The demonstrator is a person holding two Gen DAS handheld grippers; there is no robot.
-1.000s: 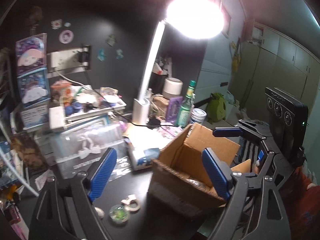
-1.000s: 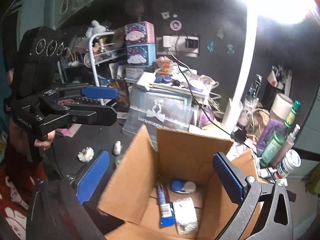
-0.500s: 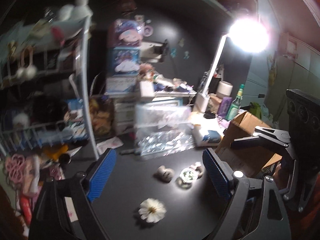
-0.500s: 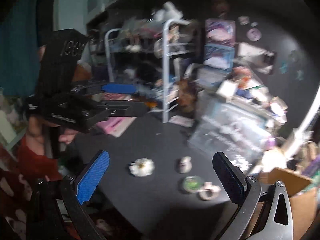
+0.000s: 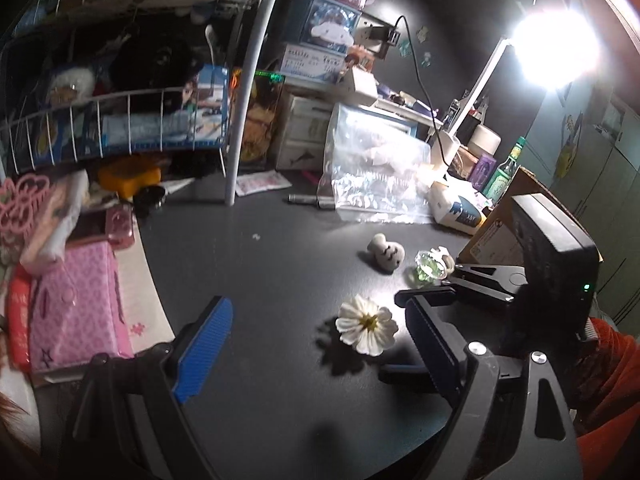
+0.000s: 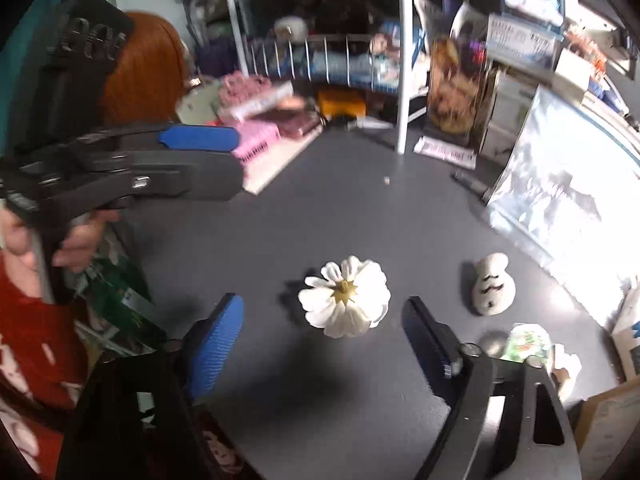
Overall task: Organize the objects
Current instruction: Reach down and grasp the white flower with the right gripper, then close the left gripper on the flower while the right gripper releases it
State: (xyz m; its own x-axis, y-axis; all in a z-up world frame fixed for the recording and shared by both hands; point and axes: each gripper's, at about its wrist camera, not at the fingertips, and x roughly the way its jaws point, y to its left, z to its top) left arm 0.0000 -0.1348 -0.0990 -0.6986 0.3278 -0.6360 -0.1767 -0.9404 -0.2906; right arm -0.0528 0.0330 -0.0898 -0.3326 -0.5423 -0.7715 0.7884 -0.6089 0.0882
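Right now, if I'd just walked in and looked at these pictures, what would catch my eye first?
Probably the white flower, lying alone on the dark desk just ahead of the open right gripper. Next, the glaring desk lamp at the upper right of the left view, lighting a crinkled clear plastic bag. Then the small grey figurine to the right of the flower, and the cluttered white wire rack behind.

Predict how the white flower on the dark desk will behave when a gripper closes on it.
The white flower looks thin-petalled, so it is probably light and may crush or bend. Lying loose on the smooth desk, it could slide away if the open right gripper nudges it.
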